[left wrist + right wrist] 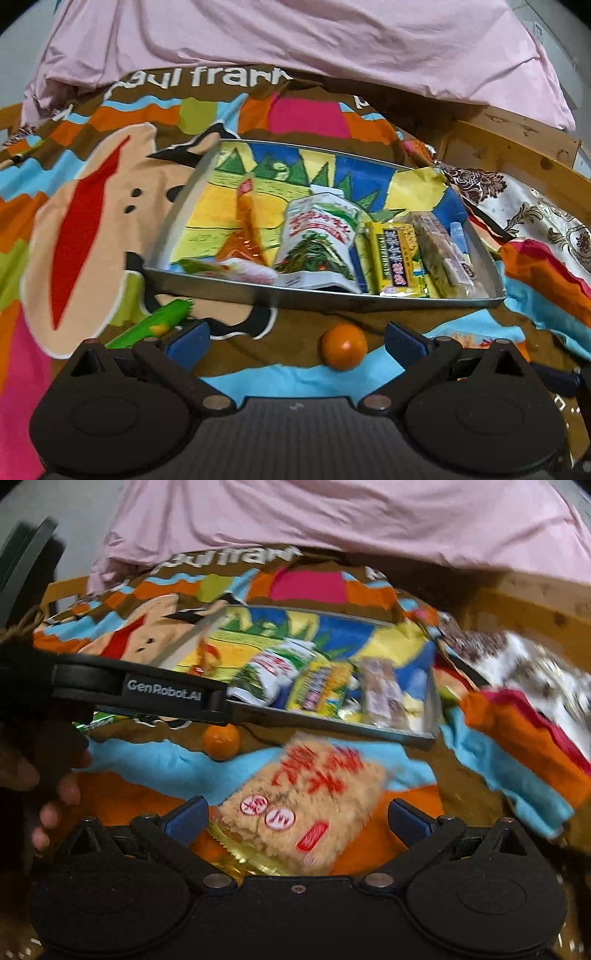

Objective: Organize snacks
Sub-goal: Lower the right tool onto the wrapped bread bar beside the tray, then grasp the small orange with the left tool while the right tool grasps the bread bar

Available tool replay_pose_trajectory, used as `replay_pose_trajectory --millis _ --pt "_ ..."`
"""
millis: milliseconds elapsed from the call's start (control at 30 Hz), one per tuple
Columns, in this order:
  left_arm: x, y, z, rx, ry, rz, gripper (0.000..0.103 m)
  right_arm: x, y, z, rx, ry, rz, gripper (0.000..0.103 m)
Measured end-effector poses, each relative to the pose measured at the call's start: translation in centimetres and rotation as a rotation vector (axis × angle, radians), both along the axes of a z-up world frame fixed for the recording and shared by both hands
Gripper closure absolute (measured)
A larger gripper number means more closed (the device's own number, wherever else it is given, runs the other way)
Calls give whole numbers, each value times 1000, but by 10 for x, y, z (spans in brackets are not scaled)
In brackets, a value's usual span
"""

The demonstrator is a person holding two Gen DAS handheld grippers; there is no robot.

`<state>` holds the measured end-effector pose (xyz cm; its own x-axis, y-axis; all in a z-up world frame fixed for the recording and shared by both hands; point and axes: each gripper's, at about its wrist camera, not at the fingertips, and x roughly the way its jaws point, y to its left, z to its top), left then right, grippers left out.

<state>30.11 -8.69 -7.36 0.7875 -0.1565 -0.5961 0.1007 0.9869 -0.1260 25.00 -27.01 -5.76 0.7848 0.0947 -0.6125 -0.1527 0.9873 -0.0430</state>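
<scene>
A metal tray lies on the colourful bedspread and holds several snack packets: an orange one, a white and green pouch, a yellow bar and a clear-wrapped bar. My left gripper is open and empty in front of the tray, near an orange ball and a green packet. My right gripper is open around a beige rice-cracker packet lying on the spread; its pads stand apart from it. The tray shows beyond it.
A pink quilt is heaped behind the spread. A wooden bed frame runs along the right, with a patterned cloth beside it. The left gripper's body crosses the right wrist view at left, with the orange ball below it.
</scene>
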Motion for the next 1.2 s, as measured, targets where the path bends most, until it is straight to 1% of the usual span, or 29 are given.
replay_pose_trajectory --millis 67,133,200,333,400,567,700,867,1033,1100,1167,1200 --pt "3 -4 -2 -8 3 -13 0 -4 -5 4 -22 -19 -31 1" --pt "5 -7 -4 -5 3 -31 0 -8 -7 8 -89 -57 -82 1" --pt "7 -9 -6 2 4 -52 0 -9 -12 10 -108 -80 -117 1" --pt "8 -12 -9 9 0 -92 0 -5 -27 11 -5 -50 -135 1" --pt "9 -14 -12 19 -3 -118 0 -4 -26 8 22 -40 -123 1" --pt "14 -16 -16 35 -10 -167 1 0 -13 0 43 -23 -58 1" --pt "16 -18 -18 38 -21 -219 1 5 -9 -3 67 -17 -46 1" --pt "17 -19 -25 21 -24 -247 7 12 -14 -8 116 10 -52 1" --pt "15 -21 -28 35 -34 -248 11 9 -8 -6 99 -13 -36 1" --pt "14 -21 -27 36 -41 -249 15 9 -4 -8 85 -8 -10 1" --pt "15 -20 -28 33 -40 -244 24 9 0 -10 66 -15 8 1" --pt "16 -20 -29 30 -35 -243 26 11 2 -12 57 -7 15 1"
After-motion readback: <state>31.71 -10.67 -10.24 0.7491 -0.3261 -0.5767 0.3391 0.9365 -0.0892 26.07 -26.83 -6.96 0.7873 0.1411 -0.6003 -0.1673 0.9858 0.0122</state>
